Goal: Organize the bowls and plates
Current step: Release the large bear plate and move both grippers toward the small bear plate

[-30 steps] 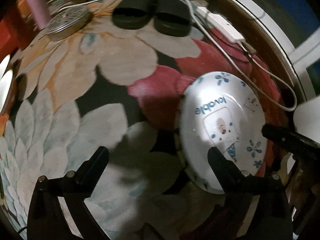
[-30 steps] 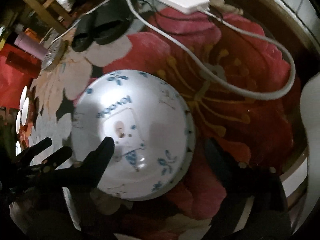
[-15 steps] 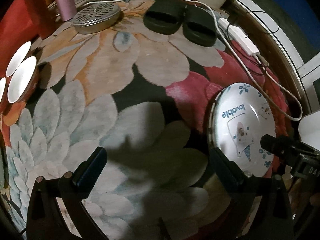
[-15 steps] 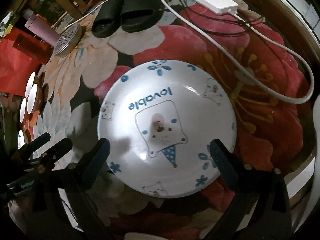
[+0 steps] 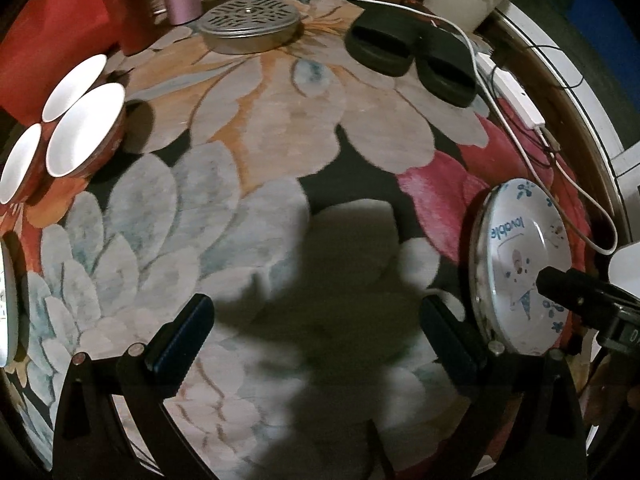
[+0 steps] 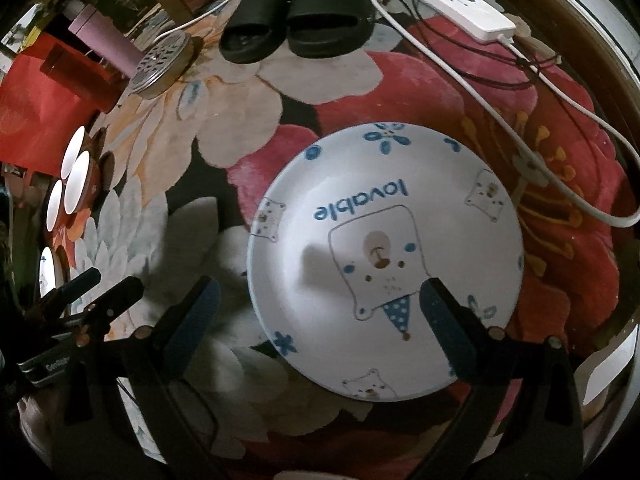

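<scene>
Just let go of the plate [image 6: 384,256], now flat on the rug [image 5: 280,128]; right claw [image 6: 320,308] spread wide & empty, left claw [image 5: 316,336] too. Bowls [image 5: 80,128] next imo.

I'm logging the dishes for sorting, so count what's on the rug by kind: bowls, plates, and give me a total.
Bowls: 3, the red bowls with white insides, clustered at the left.
Plates: 2, the bear plate and a second plate, only partly visible at the left edge.
Total: 5
</scene>
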Available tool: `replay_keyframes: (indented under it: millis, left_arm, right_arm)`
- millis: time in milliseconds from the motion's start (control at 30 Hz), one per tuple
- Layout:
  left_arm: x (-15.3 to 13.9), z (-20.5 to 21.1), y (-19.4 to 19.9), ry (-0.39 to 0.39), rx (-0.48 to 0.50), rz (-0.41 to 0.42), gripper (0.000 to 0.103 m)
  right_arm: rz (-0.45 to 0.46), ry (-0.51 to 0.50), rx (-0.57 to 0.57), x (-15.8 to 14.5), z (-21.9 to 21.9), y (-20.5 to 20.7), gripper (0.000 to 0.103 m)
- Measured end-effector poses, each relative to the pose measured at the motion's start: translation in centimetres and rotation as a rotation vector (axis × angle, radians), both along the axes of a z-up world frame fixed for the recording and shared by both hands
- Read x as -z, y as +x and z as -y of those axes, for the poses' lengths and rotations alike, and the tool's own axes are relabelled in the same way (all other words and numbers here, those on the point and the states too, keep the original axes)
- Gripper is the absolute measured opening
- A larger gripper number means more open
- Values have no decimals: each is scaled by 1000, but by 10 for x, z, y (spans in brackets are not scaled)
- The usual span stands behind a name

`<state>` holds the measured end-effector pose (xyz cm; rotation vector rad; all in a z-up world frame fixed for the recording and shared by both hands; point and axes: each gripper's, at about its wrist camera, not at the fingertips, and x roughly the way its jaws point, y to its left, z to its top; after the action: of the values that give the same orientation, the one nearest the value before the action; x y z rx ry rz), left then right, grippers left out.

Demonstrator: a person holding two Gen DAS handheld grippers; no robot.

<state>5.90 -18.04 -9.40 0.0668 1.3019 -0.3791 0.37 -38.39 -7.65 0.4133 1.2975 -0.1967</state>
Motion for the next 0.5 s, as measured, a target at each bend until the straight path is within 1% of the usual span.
replay_keyframes:
  millis: [500]
  left_arm:
    - [1,-61,8,9,-91,6,102]
  right_arm:
    - [9,5,-81,0,-49,27,101]
